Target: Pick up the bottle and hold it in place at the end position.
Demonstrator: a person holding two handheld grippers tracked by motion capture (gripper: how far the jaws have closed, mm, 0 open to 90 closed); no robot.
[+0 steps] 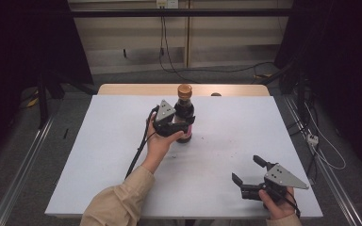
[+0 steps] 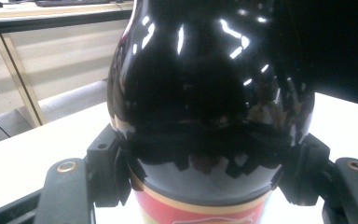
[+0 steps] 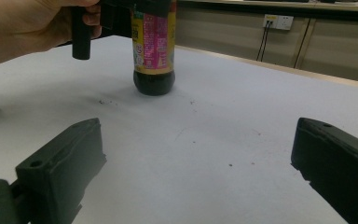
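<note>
The left tongs [image 1: 183, 126] are clamped around the one bottle [image 1: 185, 113], a glossy dark rounded one with a gold cap and pink-and-yellow label, upright mid-worktop [image 1: 103, 141]. The right tongs [image 1: 249, 173] gape wide, holding nothing, near the smooth white worktop's front right edge.

Left hand [image 1: 159, 141] reaching forward mid-table, left gripper [image 1: 185, 126] clamped on something, right hand [image 1: 277, 203] low near the table's front edge, right gripper [image 1: 248, 170] jaws spread wide
</note>
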